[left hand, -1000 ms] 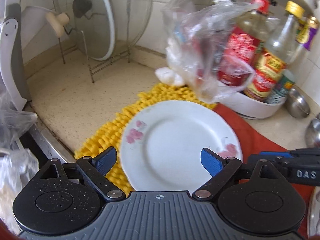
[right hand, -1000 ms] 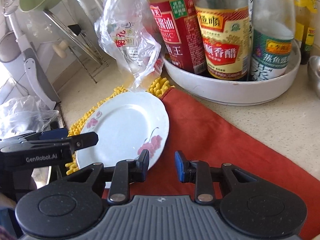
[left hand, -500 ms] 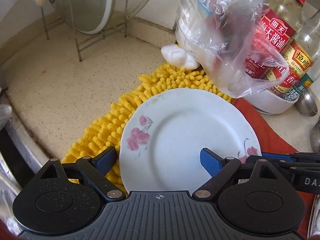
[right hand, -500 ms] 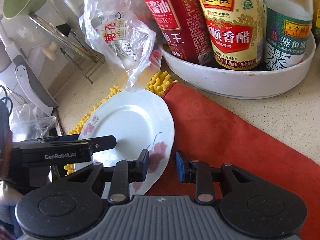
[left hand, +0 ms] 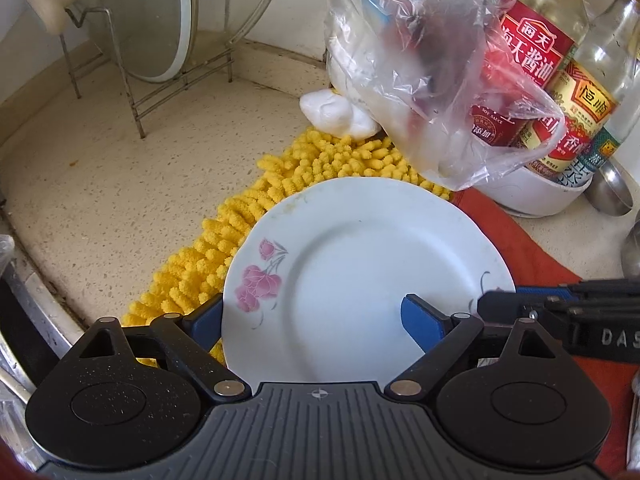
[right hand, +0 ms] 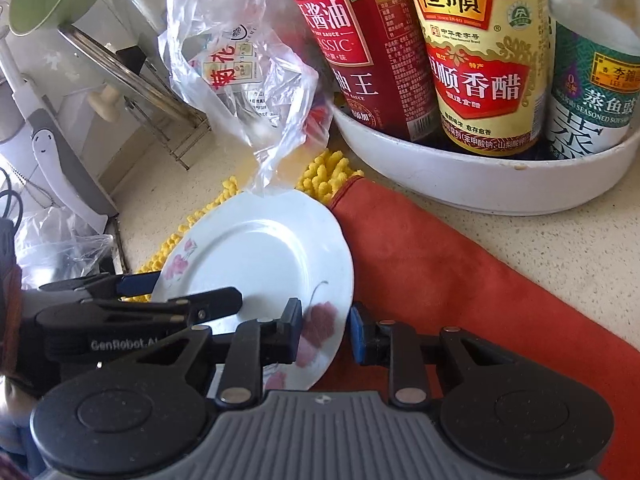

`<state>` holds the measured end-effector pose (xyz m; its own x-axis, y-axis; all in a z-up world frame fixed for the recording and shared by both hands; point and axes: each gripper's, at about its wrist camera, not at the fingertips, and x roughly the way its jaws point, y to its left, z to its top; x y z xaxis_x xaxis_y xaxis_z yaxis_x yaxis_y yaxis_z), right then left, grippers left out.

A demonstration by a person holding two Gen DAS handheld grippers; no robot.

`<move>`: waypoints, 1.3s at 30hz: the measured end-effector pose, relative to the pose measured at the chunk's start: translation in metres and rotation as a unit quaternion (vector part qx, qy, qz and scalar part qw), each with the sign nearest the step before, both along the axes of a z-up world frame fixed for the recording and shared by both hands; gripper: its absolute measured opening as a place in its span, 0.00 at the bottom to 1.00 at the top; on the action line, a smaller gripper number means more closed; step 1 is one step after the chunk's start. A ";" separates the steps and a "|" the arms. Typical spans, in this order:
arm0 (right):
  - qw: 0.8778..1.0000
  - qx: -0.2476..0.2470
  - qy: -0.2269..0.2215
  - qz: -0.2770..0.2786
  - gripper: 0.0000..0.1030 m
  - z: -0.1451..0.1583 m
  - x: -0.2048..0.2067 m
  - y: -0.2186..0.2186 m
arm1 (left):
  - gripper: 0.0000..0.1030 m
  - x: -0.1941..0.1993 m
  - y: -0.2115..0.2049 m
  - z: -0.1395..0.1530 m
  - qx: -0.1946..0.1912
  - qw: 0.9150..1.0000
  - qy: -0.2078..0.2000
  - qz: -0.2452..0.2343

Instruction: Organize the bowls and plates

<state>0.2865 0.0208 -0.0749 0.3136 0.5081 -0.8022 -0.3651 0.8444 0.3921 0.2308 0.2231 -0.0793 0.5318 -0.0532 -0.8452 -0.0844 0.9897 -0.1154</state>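
Plate [left hand: 360,272], white with pink flowers on its rim, sits low and centre in both views, partly on the yellow chenille mat [left hand: 248,224] and partly on the red cloth [right hand: 440,256]. The left gripper [left hand: 312,316] straddles its near-left rim with fingers spread wide, one blue pad below the edge and the other above the plate's face, nothing clamped. The right gripper [right hand: 326,326] brackets the flowered rim at lower centre with a narrow gap; I cannot tell whether the pads touch the china. If either closes off-centre on that thin glazed rim, I'd expect the plate to pivot or slide off the soft mat. Just above hangs a loose plastic bag [left hand: 432,72], its tail brushing the far edge; lifting could snag it and tug at the sauce bottles [right hand: 476,56] standing in their white tray [right hand: 480,184].
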 end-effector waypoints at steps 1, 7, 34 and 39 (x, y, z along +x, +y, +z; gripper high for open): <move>1.000 0.002 0.000 0.002 0.27 0.000 0.001 0.000 | 0.92 0.000 -0.001 0.000 0.002 1.000 0.000 0.001; 1.000 0.004 -0.008 0.007 0.27 0.009 -0.005 -0.009 | 0.91 -0.005 -0.005 0.005 -0.001 1.000 -0.001 0.003; 0.999 0.028 -0.036 -0.003 0.34 0.028 -0.037 -0.024 | 0.89 -0.035 -0.018 0.025 0.005 0.999 -0.039 -0.010; 0.998 0.050 -0.040 0.001 0.34 0.039 -0.048 -0.025 | 0.89 -0.051 -0.017 0.039 0.006 0.998 -0.058 0.002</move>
